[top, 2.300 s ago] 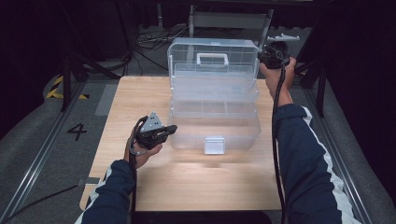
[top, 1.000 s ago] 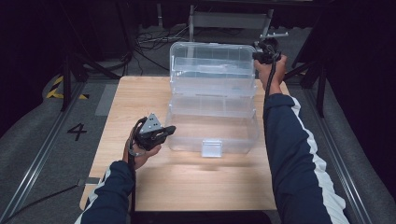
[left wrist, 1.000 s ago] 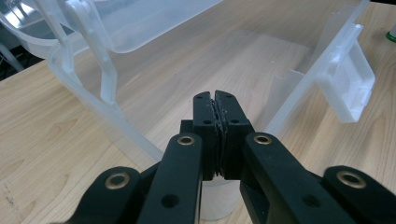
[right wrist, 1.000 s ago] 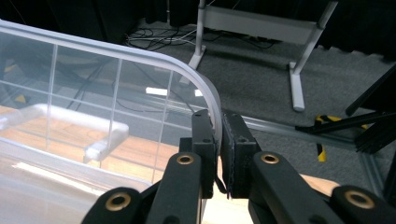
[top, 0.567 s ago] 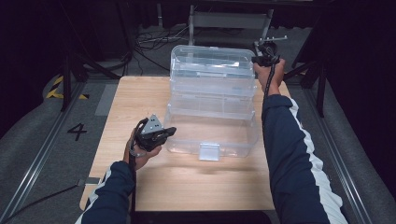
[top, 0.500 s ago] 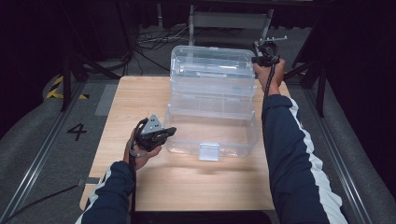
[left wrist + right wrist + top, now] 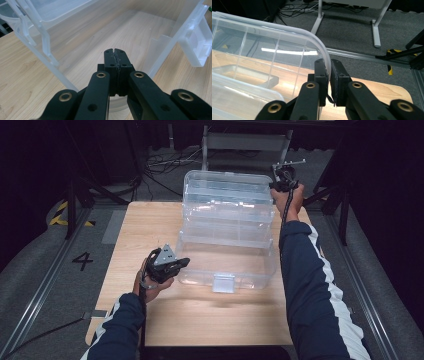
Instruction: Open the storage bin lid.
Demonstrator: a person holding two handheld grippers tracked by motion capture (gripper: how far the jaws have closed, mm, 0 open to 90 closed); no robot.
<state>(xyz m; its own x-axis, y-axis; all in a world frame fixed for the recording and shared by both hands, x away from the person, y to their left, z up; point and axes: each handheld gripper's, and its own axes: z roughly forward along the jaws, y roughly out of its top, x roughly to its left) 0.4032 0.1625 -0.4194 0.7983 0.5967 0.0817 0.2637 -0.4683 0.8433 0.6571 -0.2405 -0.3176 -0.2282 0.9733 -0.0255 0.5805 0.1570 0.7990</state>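
Already right gripper pinched lid rim, upper right of frame.
Left gripper, shut and empty, sat beside box at lower left.

light: bright overhead on table | surroundings: dark | glare: clear box | focus: mildly soft

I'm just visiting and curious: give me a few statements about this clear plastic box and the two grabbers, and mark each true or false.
1. The right gripper pinches the rim of the raised lid. True.
2. The left gripper has its fingers spread wide. False: they are shut together, at the wall of the clear box.
3. The box sits on a wooden table. True.
4. The lid is closed and latched. False: it stands open, and the latch hangs free at the front.
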